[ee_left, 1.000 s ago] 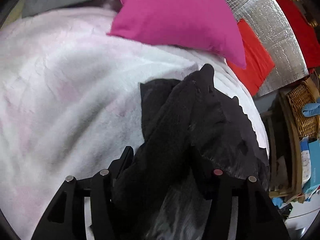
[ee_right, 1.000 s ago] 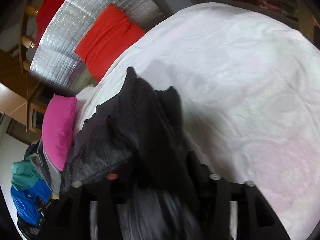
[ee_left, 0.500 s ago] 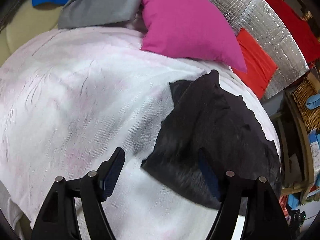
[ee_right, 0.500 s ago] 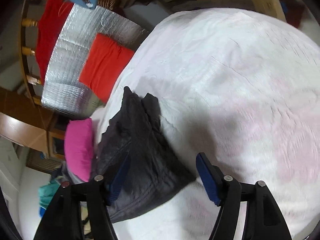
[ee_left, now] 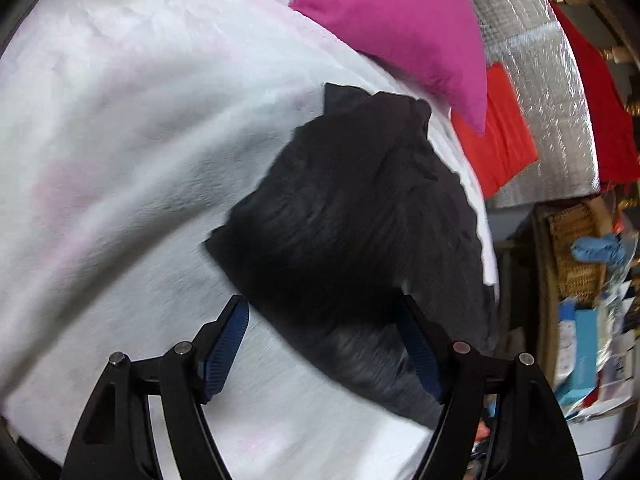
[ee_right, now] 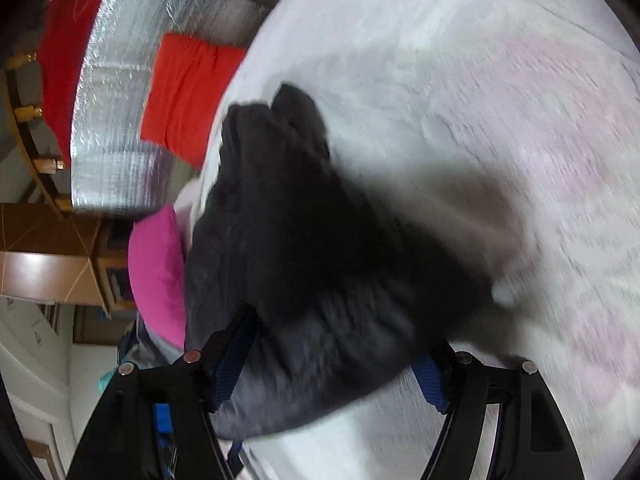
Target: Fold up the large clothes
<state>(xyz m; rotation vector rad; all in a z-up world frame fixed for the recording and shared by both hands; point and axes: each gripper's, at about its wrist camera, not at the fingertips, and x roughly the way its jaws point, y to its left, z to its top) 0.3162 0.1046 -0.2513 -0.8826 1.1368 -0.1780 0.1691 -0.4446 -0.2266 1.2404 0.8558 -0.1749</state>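
A black garment (ee_left: 352, 208) lies in a folded, bunched heap on the white and pale pink bed cover (ee_left: 120, 160), near the bed's right edge. My left gripper (ee_left: 320, 316) is open just above the heap's near edge; its blue pads (ee_left: 224, 352) touch no cloth. In the right wrist view the same garment (ee_right: 320, 240) fills the middle, blurred. My right gripper (ee_right: 340, 340) is open and straddles the heap's near end. Cloth lies between its fingers, and the pads (ee_right: 430, 380) do not press on it.
A magenta pillow (ee_left: 400, 12) lies just beyond the garment. Past the bed edge are a red cloth (ee_left: 496, 148) on a silver foil mat (ee_left: 532, 80), a wicker basket (ee_left: 576, 248) and cluttered boxes. Bare bed cover stretches to the left.
A second ago both grippers held the black garment bunched and raised. They opened and let it drop onto the bed. Both have since moved lower and closer to the heap.
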